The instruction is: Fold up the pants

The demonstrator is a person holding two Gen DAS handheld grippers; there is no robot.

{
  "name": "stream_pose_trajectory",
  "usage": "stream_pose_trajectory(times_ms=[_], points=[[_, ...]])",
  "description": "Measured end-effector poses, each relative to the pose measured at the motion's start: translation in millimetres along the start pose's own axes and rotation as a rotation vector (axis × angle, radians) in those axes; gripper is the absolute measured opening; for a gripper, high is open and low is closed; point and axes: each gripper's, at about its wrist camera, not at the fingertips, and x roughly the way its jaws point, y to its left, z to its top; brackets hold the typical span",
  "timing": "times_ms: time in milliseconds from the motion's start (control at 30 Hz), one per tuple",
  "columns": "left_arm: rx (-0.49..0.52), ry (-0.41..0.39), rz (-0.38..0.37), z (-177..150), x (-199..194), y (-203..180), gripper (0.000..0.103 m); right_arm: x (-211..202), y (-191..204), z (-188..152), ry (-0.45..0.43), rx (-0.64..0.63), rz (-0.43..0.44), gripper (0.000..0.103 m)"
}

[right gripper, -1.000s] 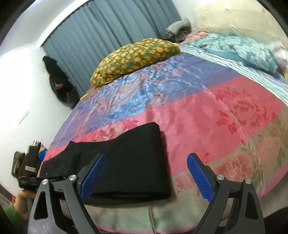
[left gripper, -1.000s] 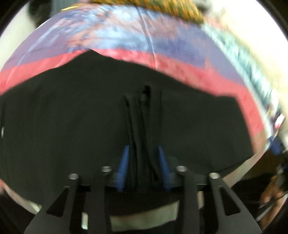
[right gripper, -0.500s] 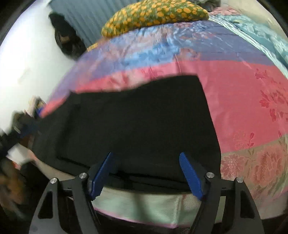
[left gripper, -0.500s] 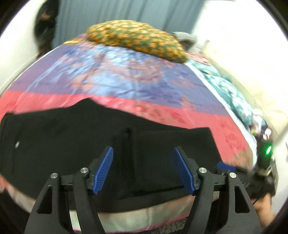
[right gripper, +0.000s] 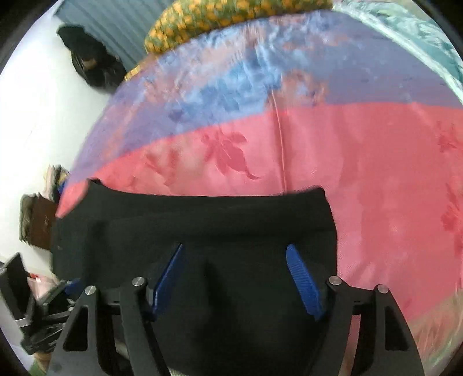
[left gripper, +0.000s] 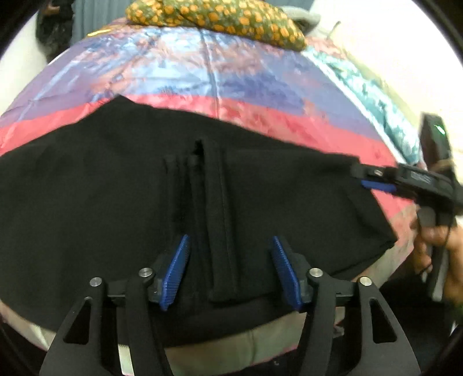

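Note:
Black pants (left gripper: 101,188) lie folded lengthwise across the near edge of the bed. Their stacked leg ends (left gripper: 215,219) overlap the middle as narrow ridges. My left gripper (left gripper: 230,260) hovers open just above that stack, one blue pad on each side, neither pressing. In the right wrist view the pants (right gripper: 202,219) end at a folded edge on the right. My right gripper (right gripper: 234,266) is low over that end with its jaws closing, cloth beneath them and nothing pinched. The right gripper (left gripper: 376,185) also shows in the left wrist view at the pants' far right corner.
A pink, blue and purple satin bedcover (right gripper: 347,159) stretches away behind the pants. An orange-spotted pillow (left gripper: 217,17) lies at the head. A hand (left gripper: 434,240) holds the right tool past the bed's corner. Dark clothes (right gripper: 89,63) hang by the curtain.
The left jaws have widened from a narrow hold around the bunched leg ends. The right gripper has swung left and down over the pants' end, and its jaws have narrowed.

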Motion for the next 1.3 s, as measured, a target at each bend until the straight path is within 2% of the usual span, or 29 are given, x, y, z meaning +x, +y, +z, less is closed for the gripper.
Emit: stream_pose_trajectory(times_ms=[67,100,167,267,333,433,500,567,733,867,1000,1300], points=[[-0.032,-0.043,-0.013,-4,-13,1,0.083,-28,11,-18,-0.07,-0.013,0.047,0.075],[-0.05,-0.066,-0.017,-10,-21,3,0.086,-40,18,-31,-0.103,-0.037,0.046,0.08],[-0.07,-0.077,-0.023,-14,-25,7,0.086,-44,28,-57,-0.125,-0.079,0.018,0.084],[-0.084,-0.088,-0.015,-21,-33,16,0.086,-21,27,-90,-0.067,-0.101,-0.091,0.084],[-0.093,-0.128,0.016,-25,-43,28,0.086,-22,28,-98,-0.081,-0.122,-0.121,0.084],[-0.142,-0.176,0.068,-28,-55,54,0.088,-46,45,-100,-0.201,-0.217,-0.177,0.085],[-0.188,-0.182,0.107,-32,-57,74,0.088,-63,53,-104,-0.286,-0.259,-0.212,0.098],[-0.212,-0.174,0.139,-34,-52,88,0.088,-69,52,-102,-0.331,-0.258,-0.234,0.103],[-0.171,-0.116,0.197,-41,-34,96,0.088,-51,42,-96,-0.253,-0.2,-0.267,0.103],[-0.092,-0.092,0.252,-43,-27,84,0.091,-53,51,-95,-0.298,-0.24,-0.286,0.103],[-0.073,-0.075,0.279,-44,-23,80,0.094,-54,65,-98,-0.336,-0.306,-0.308,0.103],[-0.032,-0.051,0.319,-48,-18,74,0.099,-58,63,-98,-0.359,-0.302,-0.309,0.103]])
